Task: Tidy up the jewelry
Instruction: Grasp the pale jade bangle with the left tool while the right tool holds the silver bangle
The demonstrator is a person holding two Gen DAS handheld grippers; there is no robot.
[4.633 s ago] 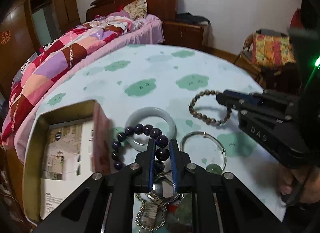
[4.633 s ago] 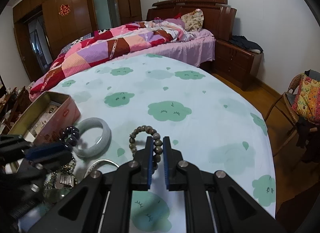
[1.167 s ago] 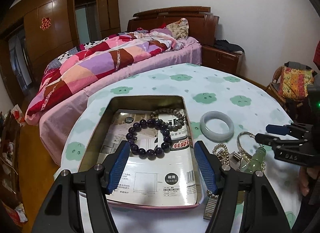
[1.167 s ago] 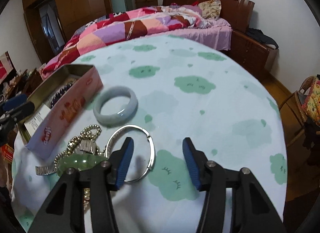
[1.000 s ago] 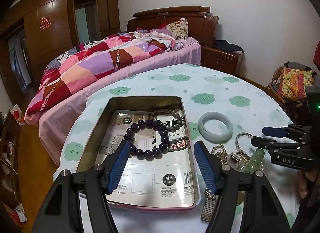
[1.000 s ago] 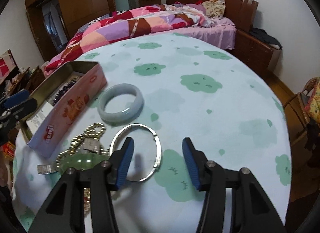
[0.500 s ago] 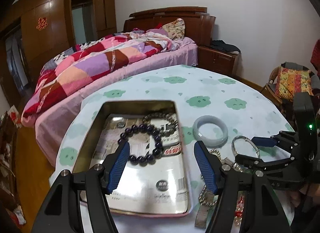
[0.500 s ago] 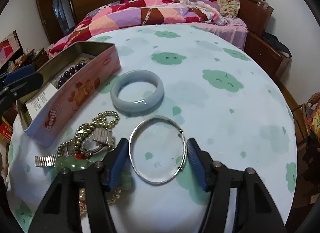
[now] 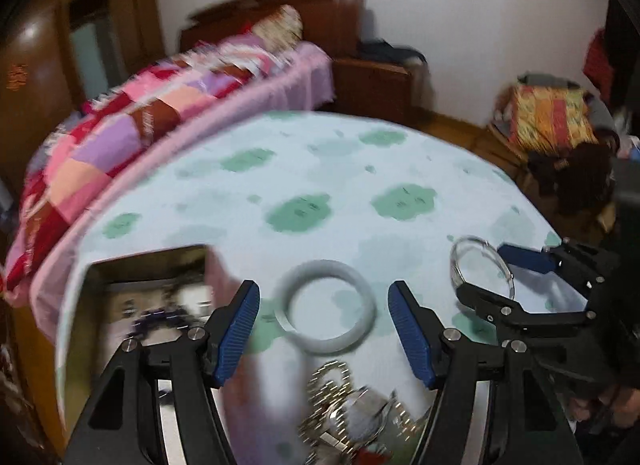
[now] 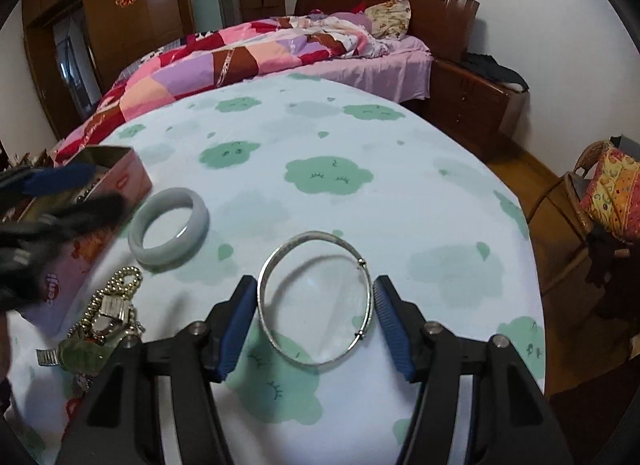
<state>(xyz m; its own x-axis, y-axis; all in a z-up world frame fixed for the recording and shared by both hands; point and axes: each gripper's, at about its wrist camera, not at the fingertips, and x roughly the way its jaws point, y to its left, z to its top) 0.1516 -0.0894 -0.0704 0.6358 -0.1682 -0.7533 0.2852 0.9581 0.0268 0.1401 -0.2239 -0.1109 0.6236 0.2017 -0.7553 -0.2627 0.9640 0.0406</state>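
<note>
1. The right gripper [image 10: 314,317] has its fingers spread wide on either side of the silver bangle [image 10: 316,301], which lies flat on the worktop [image 10: 400,205].
2. The left gripper [image 9: 324,329] is open too, framing the pale jade bangle [image 9: 326,317].
3. The pink tin [image 10: 100,217] sits to the left, with dark beads [image 9: 160,315] inside.

A: The thin silver metal bangle [image 10: 316,301] between the right gripper [image 10: 316,321] pads looks polished and bright. Ahead and left of it, the pale grey-green stone bangle [image 10: 169,232] is smooth with a soft gloss.

B: And the pads [image 10: 236,321]?

A: Blue, ribbed, rubbery; the arms are matt black plastic with steel screws. The white cloth tablecloth with green cloud prints [image 10: 400,193] is matt.

B: Left of the left gripper [image 9: 324,329]?

A: A pink rectangular tin box [image 9: 100,277], shiny metal inside, though blurred. The brown wooden wardrobe [image 10: 132,5] is glossy, varnished.
</note>
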